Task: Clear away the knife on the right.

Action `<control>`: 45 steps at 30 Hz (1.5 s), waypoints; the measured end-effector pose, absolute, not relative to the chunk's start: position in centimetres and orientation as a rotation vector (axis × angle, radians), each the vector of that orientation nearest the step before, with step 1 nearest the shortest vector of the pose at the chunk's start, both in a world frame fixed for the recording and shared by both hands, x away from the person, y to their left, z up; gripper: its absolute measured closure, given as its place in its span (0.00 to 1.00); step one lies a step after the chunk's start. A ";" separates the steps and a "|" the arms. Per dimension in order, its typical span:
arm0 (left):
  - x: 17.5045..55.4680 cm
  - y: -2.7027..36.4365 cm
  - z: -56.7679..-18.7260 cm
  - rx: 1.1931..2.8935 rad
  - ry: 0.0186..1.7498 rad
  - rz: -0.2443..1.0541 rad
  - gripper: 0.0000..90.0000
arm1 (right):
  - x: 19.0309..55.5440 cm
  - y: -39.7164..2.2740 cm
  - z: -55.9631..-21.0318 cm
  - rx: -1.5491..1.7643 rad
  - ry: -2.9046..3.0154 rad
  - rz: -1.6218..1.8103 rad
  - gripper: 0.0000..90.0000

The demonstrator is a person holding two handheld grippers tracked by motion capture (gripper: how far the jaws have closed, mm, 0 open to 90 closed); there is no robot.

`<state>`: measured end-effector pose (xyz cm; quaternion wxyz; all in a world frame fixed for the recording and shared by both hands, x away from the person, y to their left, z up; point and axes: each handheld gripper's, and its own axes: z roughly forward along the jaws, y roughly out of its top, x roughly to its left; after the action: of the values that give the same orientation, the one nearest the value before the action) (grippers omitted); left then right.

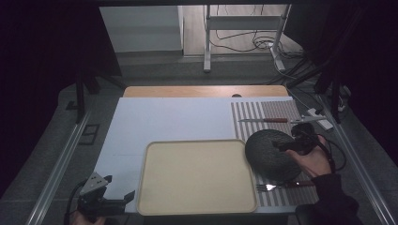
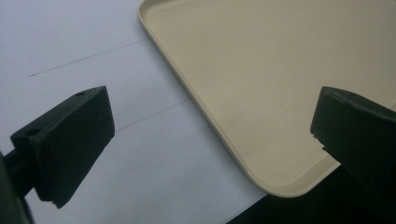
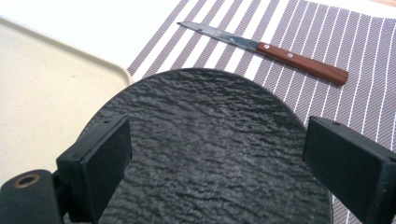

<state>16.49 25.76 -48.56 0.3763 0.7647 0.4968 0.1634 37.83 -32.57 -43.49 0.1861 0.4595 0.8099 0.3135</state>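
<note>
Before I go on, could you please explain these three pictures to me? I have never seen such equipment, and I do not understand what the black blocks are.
There is no robot arm here. A person holds a hand tool with two jaws, a gripper, in each hand.

The high view looks down on the table. The left gripper is near the lower left; the right gripper is at the right, over a dark textured plate.

The other two pictures come from cameras riding on the grippers. The black blocks are each gripper's own jaws, standing open.

On the table lie a white sheet, a beige tray and a striped placemat. The placemat carries the plate, a knife with a wooden handle and a fork.

The plate lies between the right gripper's open jaws; the left gripper holds nothing.
</note>
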 end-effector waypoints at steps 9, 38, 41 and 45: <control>16.5 25.8 -48.6 1.954 1.269 0.418 0.00 | 40.0 -32.5 -43.8 1.307 2.299 0.873 0.09; 16.6 25.7 -48.6 1.959 1.258 0.417 0.00 | 46.8 -32.9 -44.9 1.350 2.327 0.848 0.52; 16.6 25.7 -48.6 1.959 1.258 0.417 0.00 | 47.4 -33.1 -45.0 1.320 2.348 0.831 0.67; 16.6 25.7 -48.6 1.959 1.257 0.417 0.00 | 48.2 -33.4 -45.1 1.287 2.364 0.830 0.90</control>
<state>16.56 25.69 -48.56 0.3787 0.7668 0.4919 0.1631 48.25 -33.41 -45.10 0.1616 0.4510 0.8281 0.2909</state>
